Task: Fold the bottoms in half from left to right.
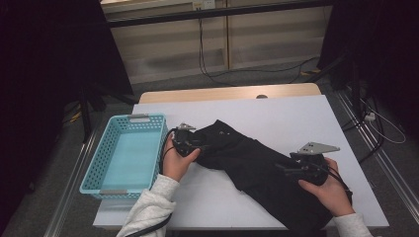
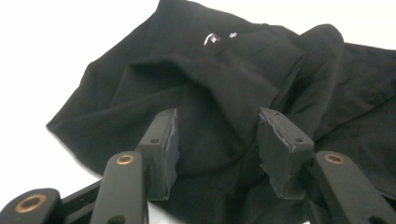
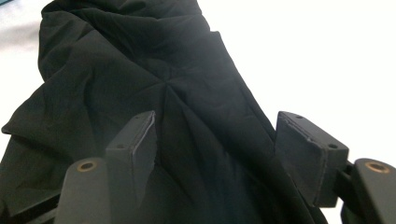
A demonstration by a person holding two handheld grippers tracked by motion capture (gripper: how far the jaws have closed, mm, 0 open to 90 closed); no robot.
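One black garment [image 1: 257, 165] lay crumpled across the white table [image 1: 296, 113], between our left gripper [image 1: 190, 143] and right gripper [image 1: 301, 168], both with jaws standing apart over its cloth, nothing clamped. One empty blue basket [image 1: 106, 148] waited beyond the left gripper; folding and stowing seemed undone.

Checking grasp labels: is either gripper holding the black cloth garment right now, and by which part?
Neither. The left gripper and right gripper have jaws open above the black cloth garment, clamping nothing.

Black garment [image 1: 257, 163] lies crumpled diagonally across table.
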